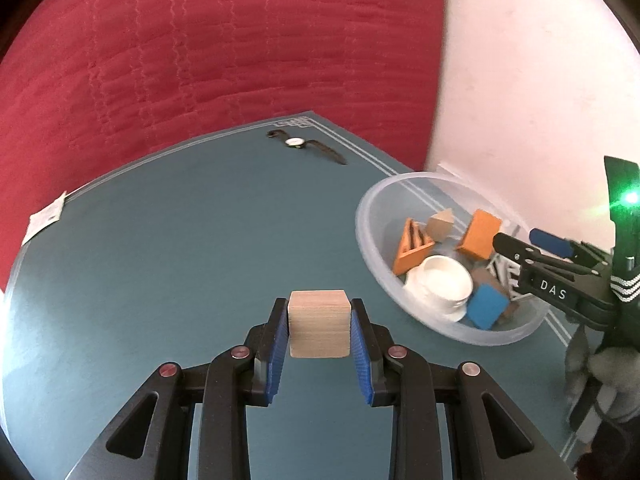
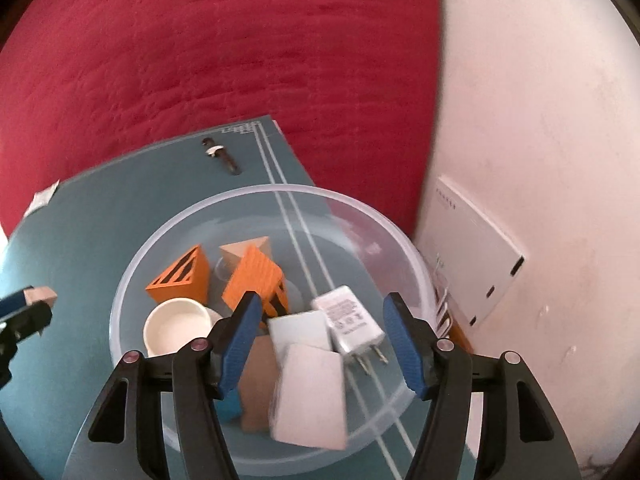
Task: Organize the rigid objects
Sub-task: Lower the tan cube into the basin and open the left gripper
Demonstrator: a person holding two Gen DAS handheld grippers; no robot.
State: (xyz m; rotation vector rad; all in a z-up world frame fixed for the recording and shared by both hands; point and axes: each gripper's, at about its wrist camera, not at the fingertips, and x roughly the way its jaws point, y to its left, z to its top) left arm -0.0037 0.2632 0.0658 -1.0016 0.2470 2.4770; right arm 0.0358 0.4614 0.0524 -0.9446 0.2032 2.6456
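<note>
Blocks, a cup and a charger (image 2: 352, 322) already lie in the bowl (image 2: 168, 216), the right gripper (image 2: 318, 330) hangs released above it, the left gripper (image 1: 319, 322) grasps a cube (image 1: 319, 323) beside it, and a watch (image 1: 298, 143) remains on the table (image 1: 160, 248).

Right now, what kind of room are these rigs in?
Probably a bedroom at home: a red quilted bedspread beside the small teal table, a wristwatch left on it, and a plain wall.
</note>
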